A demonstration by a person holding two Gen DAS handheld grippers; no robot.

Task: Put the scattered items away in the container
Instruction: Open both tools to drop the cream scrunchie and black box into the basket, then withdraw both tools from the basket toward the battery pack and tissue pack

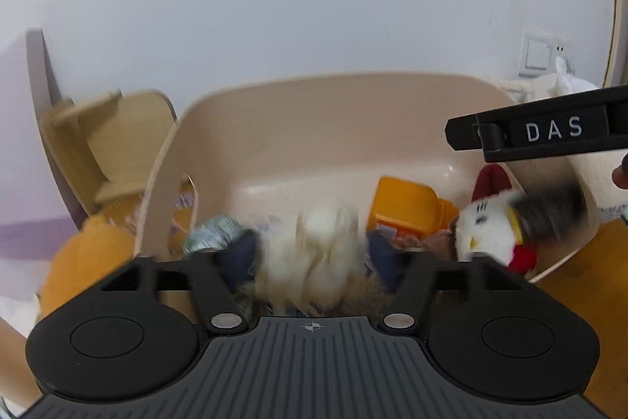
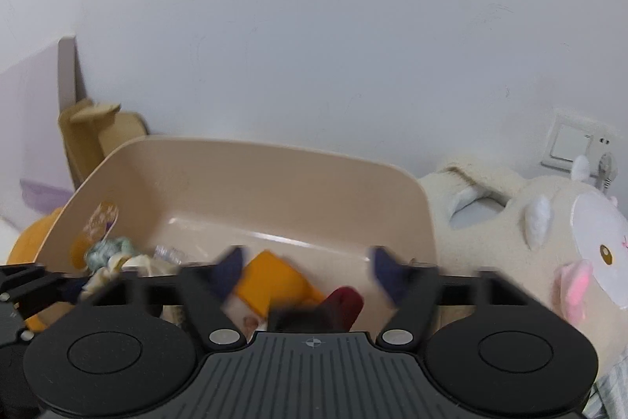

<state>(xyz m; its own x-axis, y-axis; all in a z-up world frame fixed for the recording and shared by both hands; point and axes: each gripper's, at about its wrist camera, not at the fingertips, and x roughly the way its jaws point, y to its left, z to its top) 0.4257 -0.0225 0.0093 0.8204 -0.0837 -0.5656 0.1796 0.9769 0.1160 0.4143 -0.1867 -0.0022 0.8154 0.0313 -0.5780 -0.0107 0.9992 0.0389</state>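
From the left wrist, the left gripper is seen spread over the beige tub, a blurred white plush between its fingers — apparently let go. From the right wrist, the right gripper is likewise spread above the tub's contents; a large cream plush is left outside.

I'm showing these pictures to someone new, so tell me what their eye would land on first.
First the beige tub against the white wall, half filled with jumbled things: a fluffy white toy blurred between the left gripper's spread blue fingertips, an orange box behind it, and a small white plush with red trim at the right. In the right wrist view, a big cream plush with a pink ear sits outside the tub, on its right.
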